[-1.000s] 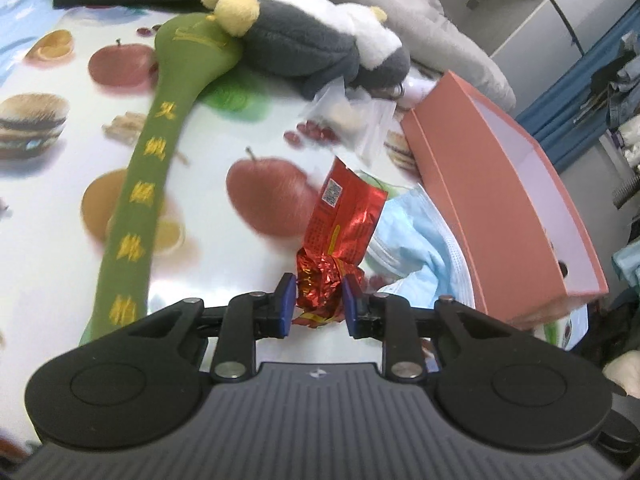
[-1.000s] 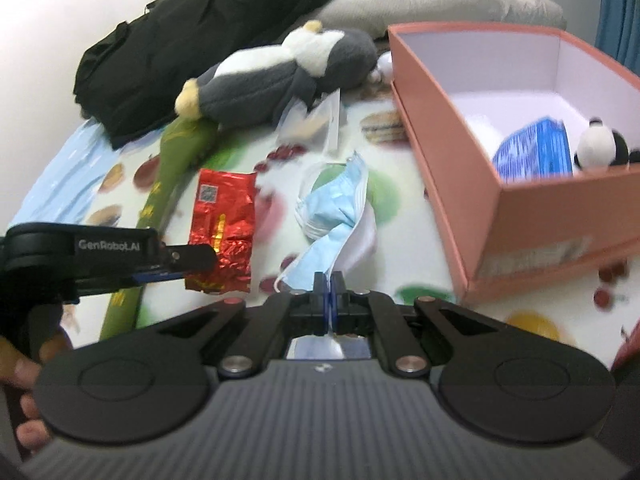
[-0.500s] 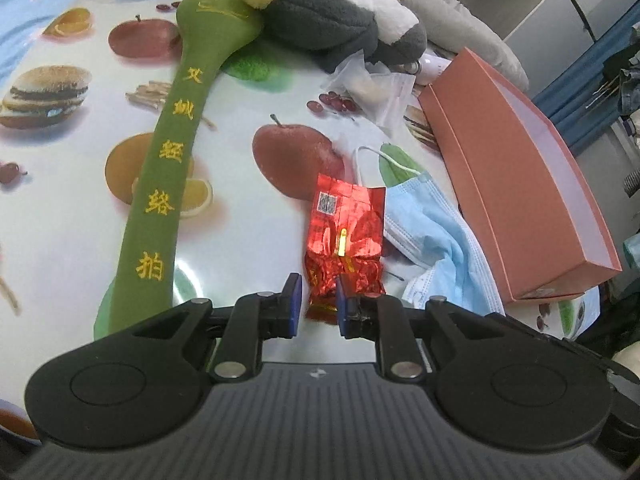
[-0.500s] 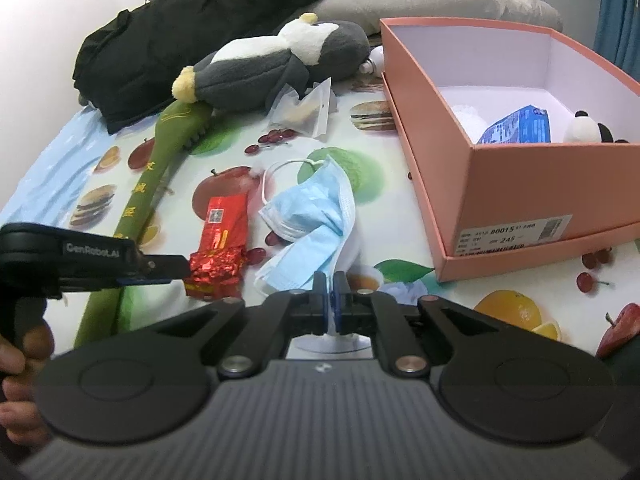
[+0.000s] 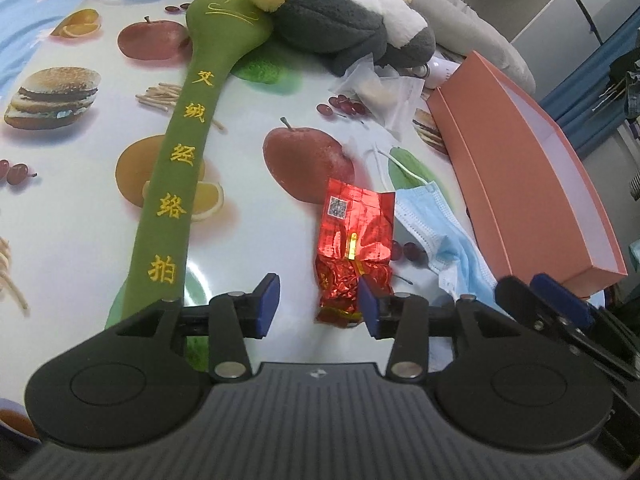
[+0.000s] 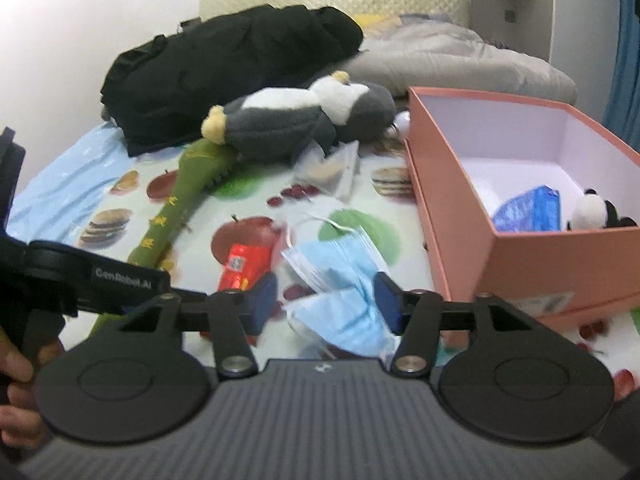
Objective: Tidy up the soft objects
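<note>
Fruit-and-burger print tablecloth [image 5: 80, 208] covers the whole work surface. At the far edge a black jacket [image 6: 224, 68] and a grey padded blanket [image 6: 452, 60] are piled up. Pink cardboard box [image 6: 532, 276] sits at the right side, lid off, holding a blue packet [image 6: 528, 210] and a small panda plush [image 6: 596, 212] against its near wall. Grey-and-white plush toy [image 5: 344, 20] with yellow feet lies near the far edge, resting on the head of a long green fabric massage stick [image 5: 176, 184] with yellow embroidered characters, which stretches toward the camera. Clear plastic pouch [image 5: 380, 92] lies just beside the plush, between it and the box. Blue surgical mask [image 6: 344, 292], crumpled, lies flat on the cloth near the box's front corner, ear loop trailing toward the far side. Red foil tea packet [image 5: 352, 248] lies flat just left of the mask, touching its edge. Left gripper [image 5: 318, 304] is spread wide, gripping nothing; its right finger sits over the packet's crumpled lower end, contact unclear. Right gripper [image 6: 324, 300] is also spread wide, fingers straddling the mask, nothing pinched; view slightly blurred.
</note>
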